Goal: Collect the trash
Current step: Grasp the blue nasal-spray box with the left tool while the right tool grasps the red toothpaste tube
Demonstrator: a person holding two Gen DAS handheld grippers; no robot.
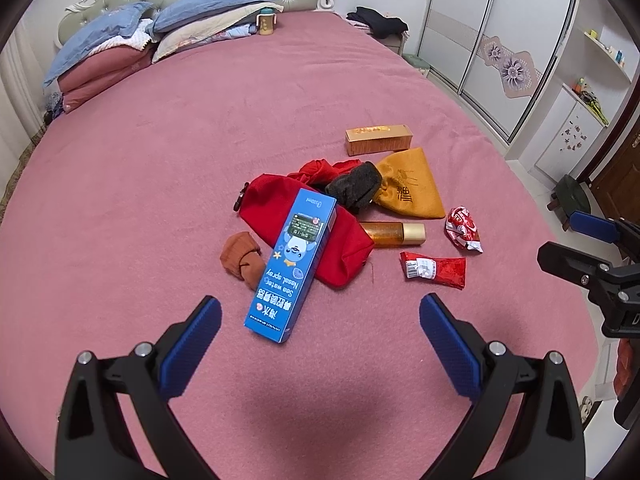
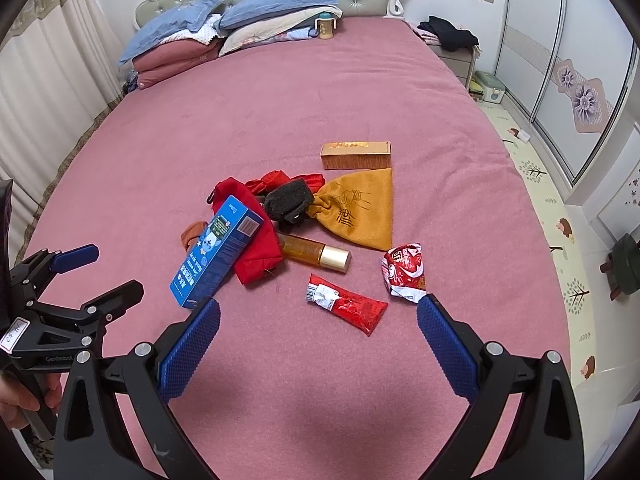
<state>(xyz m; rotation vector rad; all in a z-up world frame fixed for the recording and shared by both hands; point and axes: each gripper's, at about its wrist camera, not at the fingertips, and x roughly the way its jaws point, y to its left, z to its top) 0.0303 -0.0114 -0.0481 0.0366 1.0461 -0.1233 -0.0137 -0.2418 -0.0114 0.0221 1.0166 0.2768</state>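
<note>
Right wrist view: two red wrappers lie on the pink bedspread (image 2: 320, 100), at the near right edge of a small pile. The flat red wrapper (image 2: 346, 303) lies nearest, between the spread fingers of the right gripper (image 2: 318, 322) and just ahead of them. The crumpled red-and-white wrapper (image 2: 404, 274) sits just to its right, close to the tip of the right finger, not touching it as far as can be seen. Both wrappers lie apart from each other and apart from the amber bottle (image 2: 314, 255) with a gold cap behind them.

Behind the bottle lie a yellow pouch (image 2: 362, 212), a dark sponge-like lump (image 2: 289, 198) and a gold box (image 2: 356, 155). A blue nasal spray box (image 2: 218, 250) leans on a red pouch (image 2: 256, 248), with a brown sock (image 2: 192, 238) to the left.

The right gripper is wide open and holds nothing. The left gripper (image 1: 320, 316) is likewise wide open and empty, poised over bare bedspread with the blue box just ahead.

Open bedspread surrounds the pile on all sides. The bed's right edge drops to a patterned floor mat (image 2: 536, 184); pillows (image 2: 276, 4) occupy the far headboard end.
</note>
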